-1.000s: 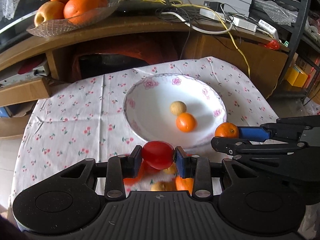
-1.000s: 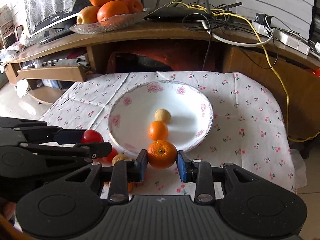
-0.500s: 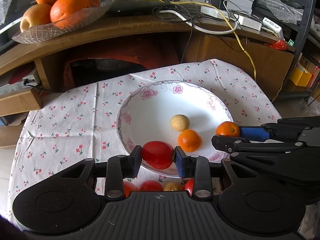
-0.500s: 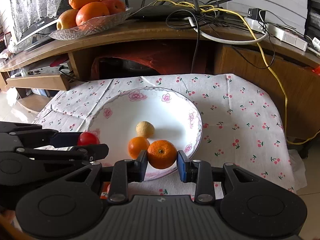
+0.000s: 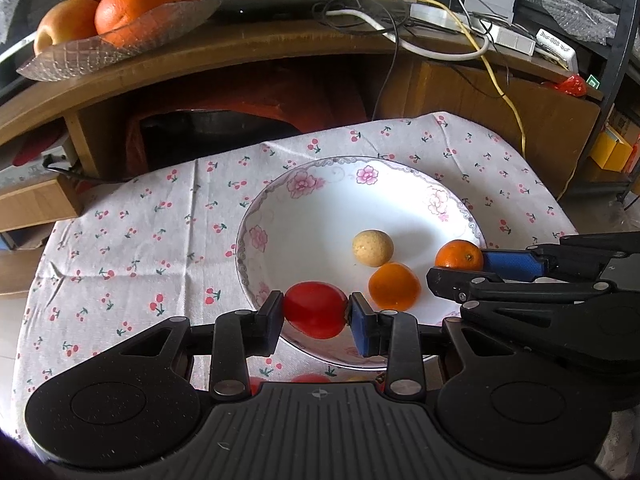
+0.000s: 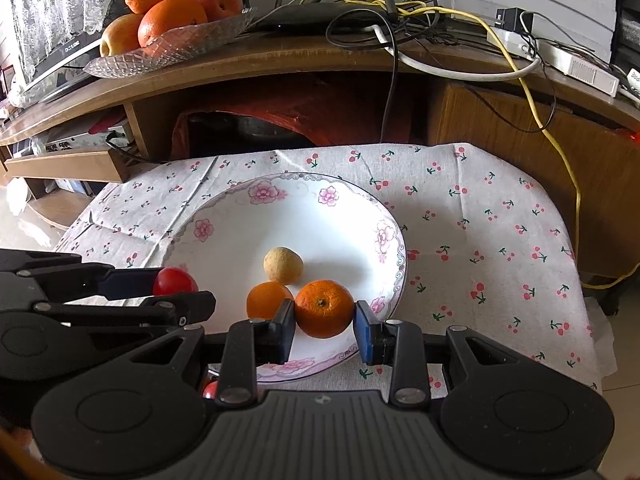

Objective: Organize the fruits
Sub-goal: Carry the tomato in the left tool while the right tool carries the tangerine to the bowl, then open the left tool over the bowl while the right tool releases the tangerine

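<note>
Left hand-held gripper [image 5: 315,317] clamped on tomato [image 5: 315,309], right hand-held gripper [image 6: 324,315] on mandarin [image 6: 324,309], both held over floral plate [image 6: 224,236] at 6 o'clock; roll-off risked if released near rim.

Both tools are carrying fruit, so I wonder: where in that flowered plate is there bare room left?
The plate is bare across its far and left parts, up to the flowered rim. It is crowded near the middle-right, where the tan fruit and the small orange sit together. The cloth right of the plate is also bare.
</note>
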The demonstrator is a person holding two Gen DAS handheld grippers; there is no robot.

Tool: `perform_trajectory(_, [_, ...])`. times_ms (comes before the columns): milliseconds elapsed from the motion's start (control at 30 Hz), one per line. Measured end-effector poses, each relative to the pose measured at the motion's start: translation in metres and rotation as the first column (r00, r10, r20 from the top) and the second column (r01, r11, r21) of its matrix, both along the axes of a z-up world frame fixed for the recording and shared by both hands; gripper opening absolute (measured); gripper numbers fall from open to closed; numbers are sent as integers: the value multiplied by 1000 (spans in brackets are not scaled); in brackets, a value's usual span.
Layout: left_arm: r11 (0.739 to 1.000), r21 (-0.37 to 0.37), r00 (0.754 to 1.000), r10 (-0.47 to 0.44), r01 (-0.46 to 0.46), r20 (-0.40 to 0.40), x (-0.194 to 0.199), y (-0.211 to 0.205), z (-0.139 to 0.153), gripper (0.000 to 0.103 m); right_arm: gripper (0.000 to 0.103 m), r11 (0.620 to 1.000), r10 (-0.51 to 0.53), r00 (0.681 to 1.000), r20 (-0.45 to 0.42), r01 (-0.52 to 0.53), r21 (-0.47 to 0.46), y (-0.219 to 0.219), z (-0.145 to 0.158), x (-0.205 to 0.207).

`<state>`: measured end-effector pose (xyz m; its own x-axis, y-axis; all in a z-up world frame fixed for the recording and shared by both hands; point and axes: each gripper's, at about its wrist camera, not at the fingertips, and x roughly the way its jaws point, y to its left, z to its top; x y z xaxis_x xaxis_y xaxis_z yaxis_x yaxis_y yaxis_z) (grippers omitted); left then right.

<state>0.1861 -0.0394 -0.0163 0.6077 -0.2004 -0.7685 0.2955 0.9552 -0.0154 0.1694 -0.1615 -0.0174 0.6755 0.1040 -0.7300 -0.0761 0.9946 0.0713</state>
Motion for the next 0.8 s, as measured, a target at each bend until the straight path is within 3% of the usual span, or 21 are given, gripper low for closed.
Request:
perform_trajectory(567, [1000,4,1000,19,-19,0,3,3,-1,44,35,1000,-8,1000,9,8,2,2,-1,4])
perform_trajectory(800, [1000,4,1000,23,-23,12,2,3,2,52,35,1000,-22,1000,15,22,8,0,0,5])
